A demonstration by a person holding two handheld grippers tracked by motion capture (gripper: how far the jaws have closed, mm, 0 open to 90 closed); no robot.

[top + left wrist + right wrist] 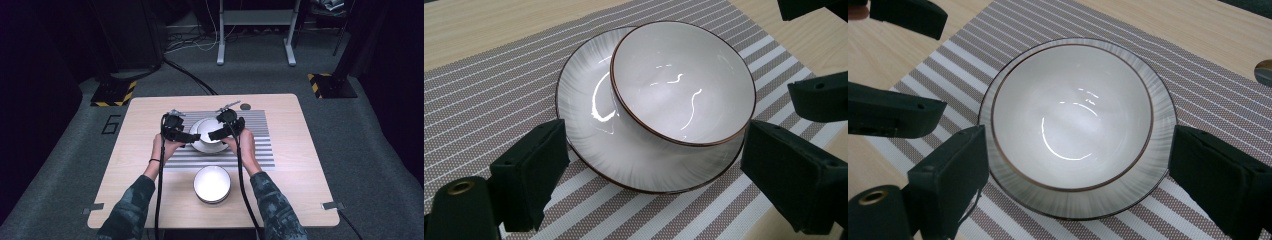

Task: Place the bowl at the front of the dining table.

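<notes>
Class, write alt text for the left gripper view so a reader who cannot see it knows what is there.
A white bowl with a dark rim sits on a white plate, which rests on a striped placemat on a wooden table. The left gripper has its two black jaws open, one on each side of the plate's near edge.

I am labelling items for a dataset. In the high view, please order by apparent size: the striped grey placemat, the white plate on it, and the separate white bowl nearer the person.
1. Striped grey placemat, clearly largest.
2. White plate and separate white bowl: alike; grippers cover part of the plate, so unranked.
</notes>
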